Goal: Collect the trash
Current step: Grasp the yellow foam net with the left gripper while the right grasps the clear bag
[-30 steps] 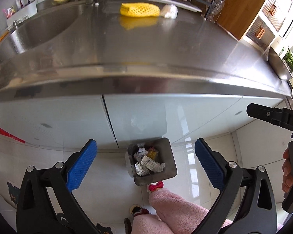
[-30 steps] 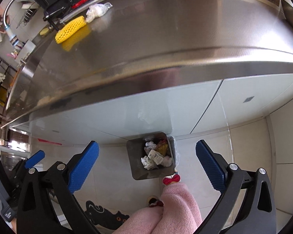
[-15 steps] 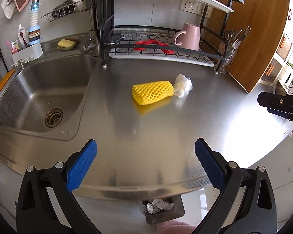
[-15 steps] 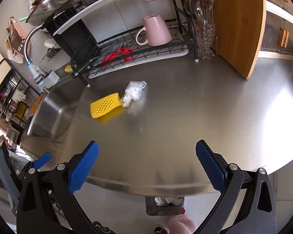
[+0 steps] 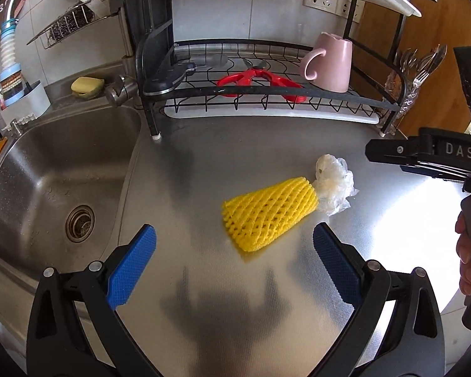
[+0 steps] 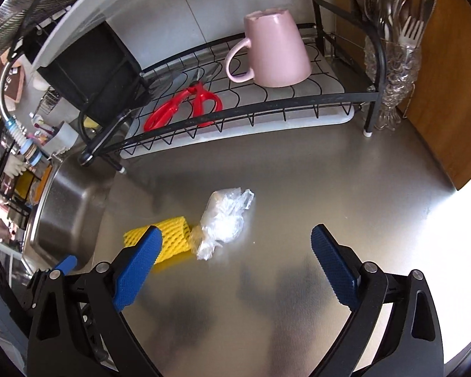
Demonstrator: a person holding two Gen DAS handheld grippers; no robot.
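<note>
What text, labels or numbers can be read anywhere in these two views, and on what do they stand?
"DAS": white letters on the black body of the right gripper, cut off at the frame edge in the left wrist view.
Brown hanging cloth by the faucet: white lettering, too blurred to read.
Pink mug, red scissors, yellow foam net, plastic wrap: no text visible.

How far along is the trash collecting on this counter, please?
Done: nothing that these views can confirm. In hand: nothing; the left gripper is open and empty, and the right gripper's jaws are closing on nothing. Left: the yellow net and plastic wrap lie touching on the counter.
</note>
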